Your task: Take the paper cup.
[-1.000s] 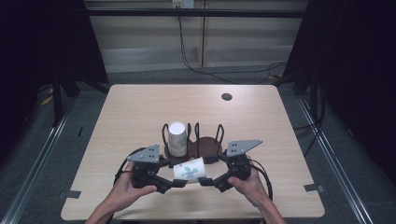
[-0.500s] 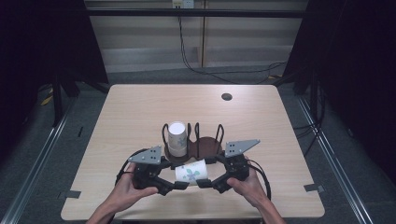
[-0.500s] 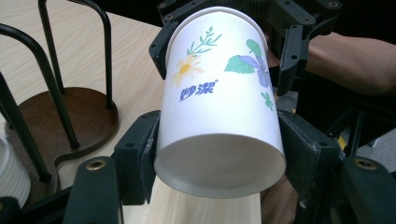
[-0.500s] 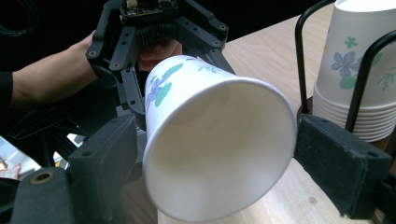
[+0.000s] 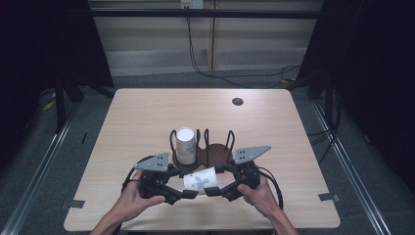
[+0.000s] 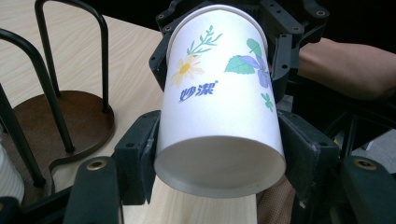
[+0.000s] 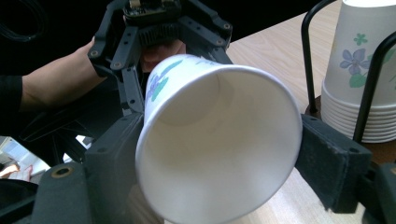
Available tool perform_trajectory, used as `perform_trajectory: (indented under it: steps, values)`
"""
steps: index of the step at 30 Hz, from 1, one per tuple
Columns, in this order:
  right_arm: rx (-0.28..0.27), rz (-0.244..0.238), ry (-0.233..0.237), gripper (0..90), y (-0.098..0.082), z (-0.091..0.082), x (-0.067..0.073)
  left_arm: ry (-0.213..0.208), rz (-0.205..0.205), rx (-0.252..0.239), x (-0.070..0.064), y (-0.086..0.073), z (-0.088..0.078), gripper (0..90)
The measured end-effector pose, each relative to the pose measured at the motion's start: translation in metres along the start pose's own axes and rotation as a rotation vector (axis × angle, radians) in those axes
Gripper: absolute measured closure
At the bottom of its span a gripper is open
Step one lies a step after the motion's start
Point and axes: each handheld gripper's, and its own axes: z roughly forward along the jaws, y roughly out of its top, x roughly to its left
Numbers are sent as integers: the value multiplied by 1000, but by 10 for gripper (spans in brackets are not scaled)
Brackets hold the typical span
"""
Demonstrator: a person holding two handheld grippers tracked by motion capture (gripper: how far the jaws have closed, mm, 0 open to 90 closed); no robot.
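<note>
Centrally, near the table's (image 5: pixel 147 112) front edge, a white paper cup (image 5: pixel 199 180) printed with flowers lies on its side in the air between two hand-held tongs. The left gripper (image 5: pixel 188 194) is clenched on the cup's base end; in the left gripper view its black pads press both sides of the cup (image 6: pixel 219 112) just above the base rim. The right gripper (image 5: pixel 211 191) meets the cup from the opposite side at its open mouth, and its jaws have just been closing with the cup between them. In the right gripper view the pads sit against both sides of the rim of the cup (image 7: pixel 219 140), grasping it. Just behind the cup stands a dark wooden holder (image 5: pixel 215 152) with upright black wire loops. Its left compartment holds a stack of matching paper cups (image 5: pixel 185 145), upside down; its right compartment shows bare wood.
</note>
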Motion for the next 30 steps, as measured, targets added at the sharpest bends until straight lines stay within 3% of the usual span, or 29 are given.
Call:
perform_trajectory:
  steps: [13, 22, 24, 30]
  values:
    - [-34, 0, 3, 252, 2, -5, -3, -6, -17, 3, 4, -2, 2, 349]
    - [-30, -3, -10, 295, 3, -5, -4, 14, -43, 22, 7, -5, 4, 266]
    - [-32, -4, -16, 299, 3, -6, -4, 23, -52, 25, 7, -5, 3, 209]
    - [-33, 1, -32, 305, 3, -10, -5, 32, -51, 48, 8, -5, 1, 161]
